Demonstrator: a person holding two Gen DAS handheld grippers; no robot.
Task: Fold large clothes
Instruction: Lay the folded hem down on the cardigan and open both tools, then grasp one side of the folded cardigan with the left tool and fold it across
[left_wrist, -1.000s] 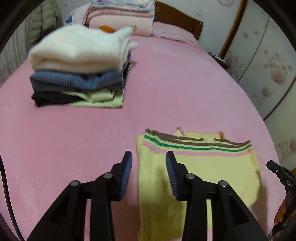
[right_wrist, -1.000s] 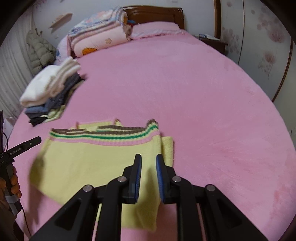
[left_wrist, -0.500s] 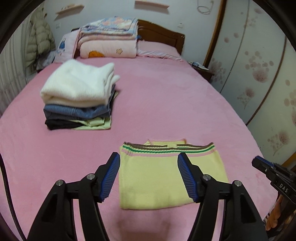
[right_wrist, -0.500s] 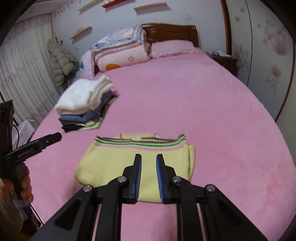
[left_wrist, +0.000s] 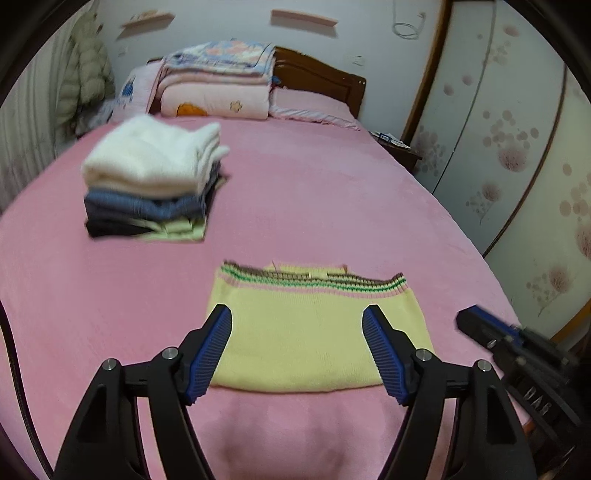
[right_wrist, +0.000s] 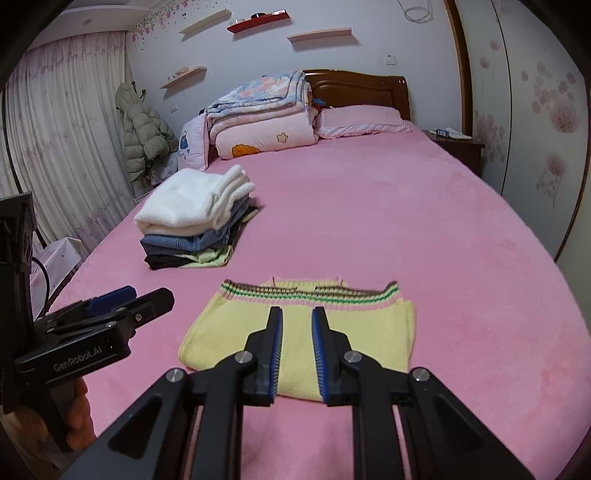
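A folded yellow sweater with a green, brown and pink striped hem lies flat on the pink bed; it also shows in the right wrist view. My left gripper is wide open and empty, held above the sweater's near edge. My right gripper is open by a narrow gap and empty, raised above the sweater's near edge. Each gripper shows at the edge of the other's view: the right one and the left one.
A stack of folded clothes topped by a white sweater lies on the bed at the far left. Folded quilts and a pillow lie by the headboard. A nightstand and wardrobe doors stand on the right.
Both grippers have pulled back and risen away from the sweater. The left gripper has opened wider. The sweater now lies folded and flat, released.
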